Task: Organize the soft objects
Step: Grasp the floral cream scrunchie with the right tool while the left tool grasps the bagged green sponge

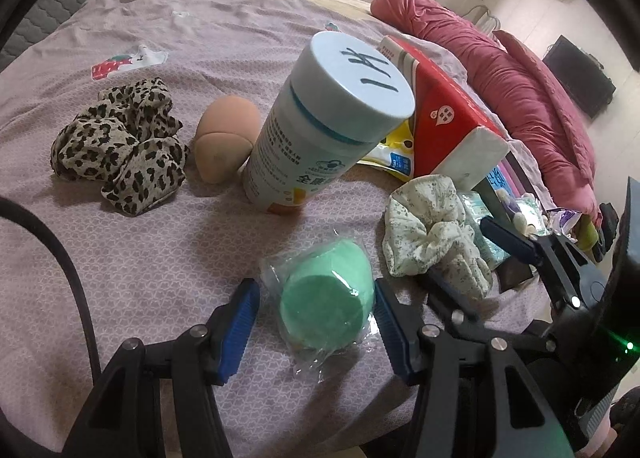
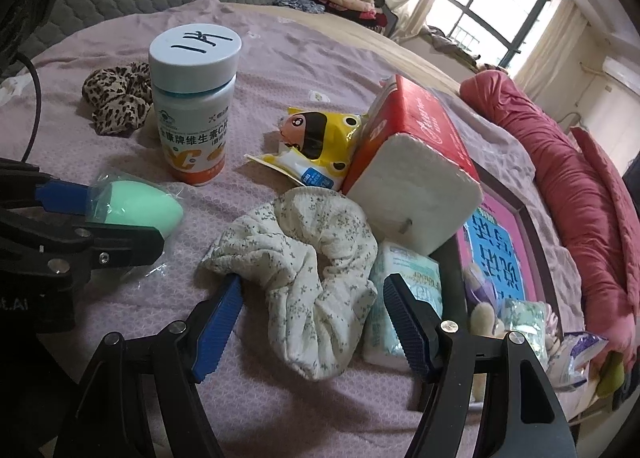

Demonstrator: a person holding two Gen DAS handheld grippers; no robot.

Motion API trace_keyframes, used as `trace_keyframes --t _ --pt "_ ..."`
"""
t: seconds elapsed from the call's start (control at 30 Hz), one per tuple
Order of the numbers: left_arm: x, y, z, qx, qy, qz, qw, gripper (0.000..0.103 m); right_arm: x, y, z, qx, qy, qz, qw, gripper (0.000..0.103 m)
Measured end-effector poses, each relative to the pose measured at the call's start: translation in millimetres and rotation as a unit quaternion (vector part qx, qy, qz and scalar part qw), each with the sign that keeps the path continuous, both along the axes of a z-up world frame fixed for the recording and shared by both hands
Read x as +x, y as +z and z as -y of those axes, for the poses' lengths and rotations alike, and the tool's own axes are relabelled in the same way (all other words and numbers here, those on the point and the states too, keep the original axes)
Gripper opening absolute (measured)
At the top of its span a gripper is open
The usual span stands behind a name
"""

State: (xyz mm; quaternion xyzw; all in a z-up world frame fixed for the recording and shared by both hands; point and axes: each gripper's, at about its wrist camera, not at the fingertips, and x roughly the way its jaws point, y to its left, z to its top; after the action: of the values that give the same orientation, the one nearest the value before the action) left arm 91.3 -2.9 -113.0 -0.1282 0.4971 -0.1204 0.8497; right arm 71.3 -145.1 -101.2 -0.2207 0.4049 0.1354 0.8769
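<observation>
A green makeup sponge [image 1: 326,304] in clear wrap lies on the pink bedsheet [image 1: 160,250] between the fingers of my left gripper [image 1: 316,322]. That gripper is open; a small gap shows at its left pad. A cream floral scrunchie [image 2: 304,270] lies between the fingers of my right gripper [image 2: 313,290], which is open and low over it, its left pad at the fabric's edge. In the left wrist view the floral scrunchie [image 1: 428,234] sits right of the sponge. A leopard scrunchie [image 1: 120,146] and a beige sponge [image 1: 226,138] lie further back on the left.
A white vitamin bottle [image 1: 320,118] stands behind the green sponge. Beside it are a red tissue pack [image 2: 416,162] and a yellow cartoon packet [image 2: 316,146]. A small tissue packet [image 2: 404,298] and a dark tray [image 2: 516,202] with a pink book lie right. A red quilt [image 2: 580,186] borders the bed.
</observation>
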Motion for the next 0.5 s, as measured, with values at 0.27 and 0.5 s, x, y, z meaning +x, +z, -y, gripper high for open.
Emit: trace_keyframes --t 0.27,0.5 --pt "2 -3 3 0.008 -0.006 -0.001 1.0 0.057 10 -4 3 0.016 0.011 -0.008 1.0 0.023" --pt "1 -2 10 0.018 -0.019 0.007 0.9996 0.048 14 10 17 0.059 0.0 0.003 0.998 0.02"
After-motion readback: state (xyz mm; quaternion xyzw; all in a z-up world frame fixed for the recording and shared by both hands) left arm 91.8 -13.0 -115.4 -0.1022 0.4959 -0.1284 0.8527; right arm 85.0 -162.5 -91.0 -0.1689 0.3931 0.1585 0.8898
